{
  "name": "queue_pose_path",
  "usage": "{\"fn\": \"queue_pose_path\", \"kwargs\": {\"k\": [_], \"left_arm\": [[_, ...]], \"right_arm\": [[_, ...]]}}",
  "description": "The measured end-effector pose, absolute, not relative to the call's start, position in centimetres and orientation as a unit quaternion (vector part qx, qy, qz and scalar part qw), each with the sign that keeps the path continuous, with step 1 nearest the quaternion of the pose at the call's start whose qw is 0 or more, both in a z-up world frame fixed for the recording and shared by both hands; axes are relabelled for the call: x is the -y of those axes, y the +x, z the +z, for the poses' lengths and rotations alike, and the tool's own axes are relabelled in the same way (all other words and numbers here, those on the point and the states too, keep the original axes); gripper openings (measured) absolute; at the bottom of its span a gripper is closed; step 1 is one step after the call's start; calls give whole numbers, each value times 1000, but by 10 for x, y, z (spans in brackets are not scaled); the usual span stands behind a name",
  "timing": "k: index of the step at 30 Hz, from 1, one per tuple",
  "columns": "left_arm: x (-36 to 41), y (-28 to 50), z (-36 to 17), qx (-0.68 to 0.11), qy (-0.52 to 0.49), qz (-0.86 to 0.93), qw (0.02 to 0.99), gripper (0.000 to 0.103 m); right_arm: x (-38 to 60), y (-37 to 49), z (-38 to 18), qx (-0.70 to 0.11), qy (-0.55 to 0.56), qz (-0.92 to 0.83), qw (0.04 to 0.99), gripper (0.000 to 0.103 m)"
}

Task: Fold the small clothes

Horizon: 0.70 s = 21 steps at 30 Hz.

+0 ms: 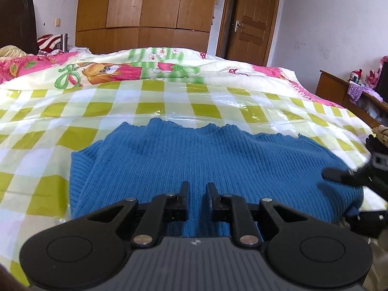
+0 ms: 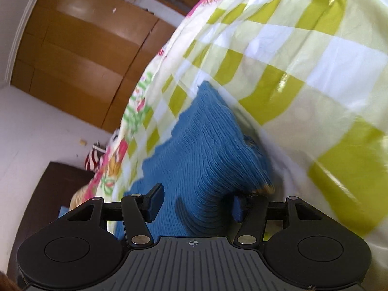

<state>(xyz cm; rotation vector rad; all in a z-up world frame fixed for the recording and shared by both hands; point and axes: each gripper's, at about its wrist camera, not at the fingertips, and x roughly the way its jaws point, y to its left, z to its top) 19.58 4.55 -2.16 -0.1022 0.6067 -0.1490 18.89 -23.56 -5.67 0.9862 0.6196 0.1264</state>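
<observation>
Lying on checked sheet, blue sweater, no legible writing

no readable text, labels, brands or numbers anywhere, only a small emblem moulded on the left gripper body, a small crosshair mark on the right gripper body, neither with letters

**One sweater, two grippers on the bed**

From my remote station I count one blue knit sweater, one green-checked plastic sheet, one cartoon-print quilt and two grippers: the left gripper and the right gripper. Behind them I count one wooden wardrobe, one door and one metal flask
</observation>
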Motion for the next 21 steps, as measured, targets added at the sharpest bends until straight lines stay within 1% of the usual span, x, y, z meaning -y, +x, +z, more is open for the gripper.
{"fn": "queue_pose_path", "kwargs": {"k": [3,4,5,6,7,8,10,12,15,17,21], "left_arm": [[-46,195,-21,-284,-64,-65,955,32],[-45,195,-19,-277,-64,-65,957,32],[-41,195,-17,-269,-55,-63,960,32],[-36,196,-15,-265,-39,-60,962,32],[-32,199,-16,-268,-26,-62,961,32],[-28,202,-19,-280,-21,-63,958,32],[-23,208,-28,-313,-26,-66,947,32],[-12,201,-35,-322,-32,-86,942,32],[21,183,-37,-320,28,-97,942,31],[28,175,-38,-327,21,-105,939,31],[27,161,-32,-335,8,-96,937,33]], "right_arm": [[230,202,-66,-281,497,53,819,56],[230,205,-71,-285,508,55,811,52],[227,210,-73,-293,512,56,806,43],[226,213,-74,-301,511,57,803,38],[230,216,-74,-304,518,60,797,28],[236,218,-74,-304,529,62,790,25],[254,218,-72,-295,543,56,784,23],[271,212,-65,-278,544,47,791,22],[291,201,-55,-264,534,46,802,21],[294,191,-44,-271,493,48,825,21],[293,174,-10,-250,384,56,887,21]]}}
